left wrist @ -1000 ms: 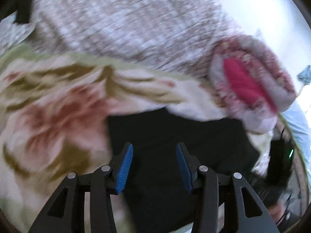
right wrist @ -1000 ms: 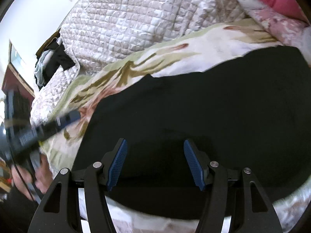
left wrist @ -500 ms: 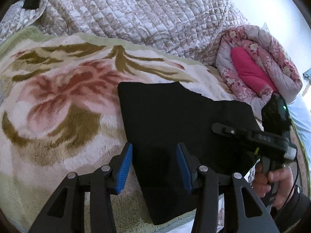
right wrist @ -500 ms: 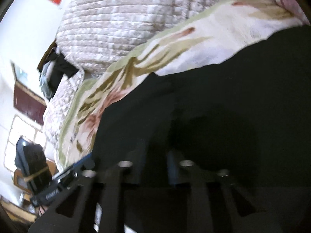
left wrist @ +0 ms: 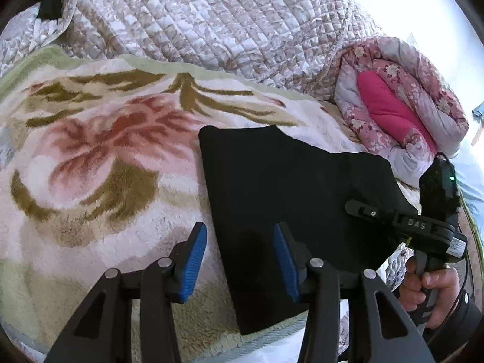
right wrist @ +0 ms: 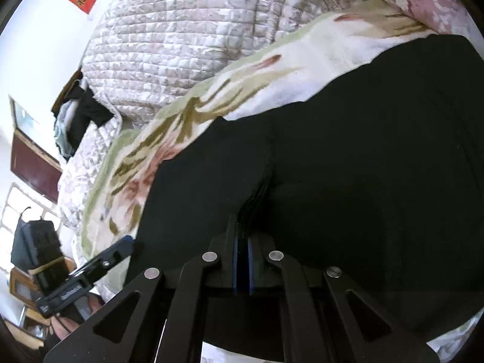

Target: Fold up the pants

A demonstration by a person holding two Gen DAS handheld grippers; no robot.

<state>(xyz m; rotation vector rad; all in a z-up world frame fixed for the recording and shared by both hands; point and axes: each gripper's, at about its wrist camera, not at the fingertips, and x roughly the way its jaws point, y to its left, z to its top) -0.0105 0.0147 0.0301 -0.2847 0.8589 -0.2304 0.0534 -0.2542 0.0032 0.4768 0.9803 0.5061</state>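
The left gripper (left wrist: 240, 255) hovers with jaws apart and empty over the left edge of the black pants (left wrist: 290, 199), which lie on the flowered blanket (left wrist: 99, 163), while the right gripper (right wrist: 242, 261) is closed, pinching a fold of the pants.

The black pants (left wrist: 290, 187) are seen as matt, smooth cloth. The floral fleece blanket (left wrist: 99, 163) is noted as plush and rough-napped. The grey quilted bedspread (left wrist: 211, 18) is stitched cloth with a faint sheen. Blue ribbed pads (left wrist: 195, 257) are fitted to matt black plastic fingers.
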